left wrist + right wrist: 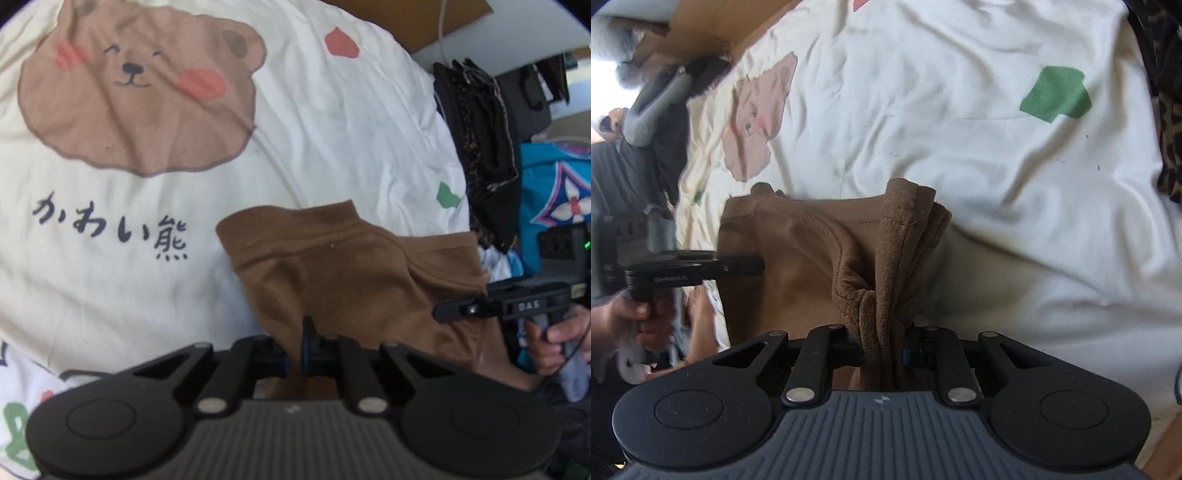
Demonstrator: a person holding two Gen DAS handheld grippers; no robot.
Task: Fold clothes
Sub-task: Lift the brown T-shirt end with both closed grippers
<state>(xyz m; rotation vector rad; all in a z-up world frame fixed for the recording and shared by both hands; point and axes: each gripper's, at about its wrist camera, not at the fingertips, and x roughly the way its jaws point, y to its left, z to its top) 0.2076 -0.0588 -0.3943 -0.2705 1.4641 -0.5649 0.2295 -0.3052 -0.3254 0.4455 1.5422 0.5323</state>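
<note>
Down at the left tool (297,350), the black jaws are clenched on a thin fold of the soft brown knit garment (332,273), pinching its near edge so the cloth rises in a small ridge between the blue-edged pads. Beside it, at the garment's right edge, the right tool (882,354) grasps a thick, bunched roll of the same cloth, several stitched hem layers gathered and puckered between its jaws. A hand (550,343) wraps the right tool's grip, and a second hand (635,317) holds the left one.

Beyond both tools the garment drapes loosely, its ribbed, seamed band curving across the top, the fabric matte and slightly fuzzy. It lies on a rumpled cream cotton bedcover (314,129), printed with a large brown bear face (136,92), dark Japanese script below the face, and small red and green hearts. To the right of the garment a pile of dark, leopard-patterned clothing (480,147) sits at the bedcover's edge, with a bright blue printed fabric (546,195) farther right. Flat brown cardboard (701,40) shows past the bedcover's far edge.
</note>
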